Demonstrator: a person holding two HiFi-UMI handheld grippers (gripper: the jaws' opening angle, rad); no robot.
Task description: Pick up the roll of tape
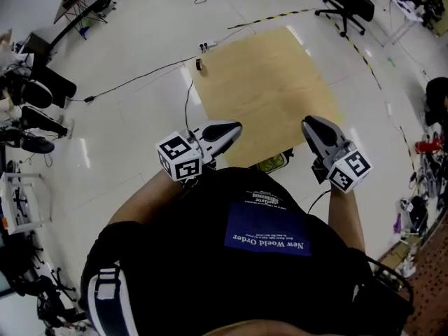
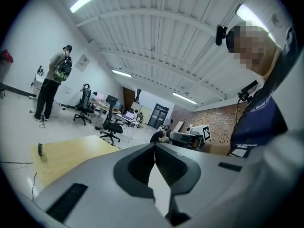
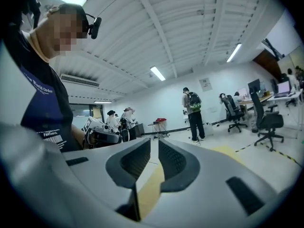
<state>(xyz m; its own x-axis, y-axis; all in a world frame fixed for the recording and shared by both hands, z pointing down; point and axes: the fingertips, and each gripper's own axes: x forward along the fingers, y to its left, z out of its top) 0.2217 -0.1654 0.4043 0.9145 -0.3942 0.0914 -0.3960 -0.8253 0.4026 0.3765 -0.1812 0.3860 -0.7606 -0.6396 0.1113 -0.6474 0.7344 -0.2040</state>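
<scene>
A small dark ring-shaped object (image 1: 199,64), possibly the roll of tape, lies at the far left corner of a tan wooden board (image 1: 266,82) on the floor. In the left gripper view it is a small upright thing (image 2: 41,149) on the board (image 2: 71,153), far from the jaws. I hold both grippers level in front of my chest, well short of it. My left gripper (image 1: 234,127) (image 2: 154,145) is shut, tips touching, nothing in it. My right gripper (image 1: 310,122) (image 3: 155,141) holds nothing, and a narrow slit shows between its jaws.
A black cable (image 1: 140,79) runs over the white floor to the board's corner. Office chairs (image 1: 346,2) stand at the far right, and equipment and stands (image 1: 28,96) crowd the left edge. A person with a backpack (image 2: 54,80) (image 3: 192,110) stands beyond the board.
</scene>
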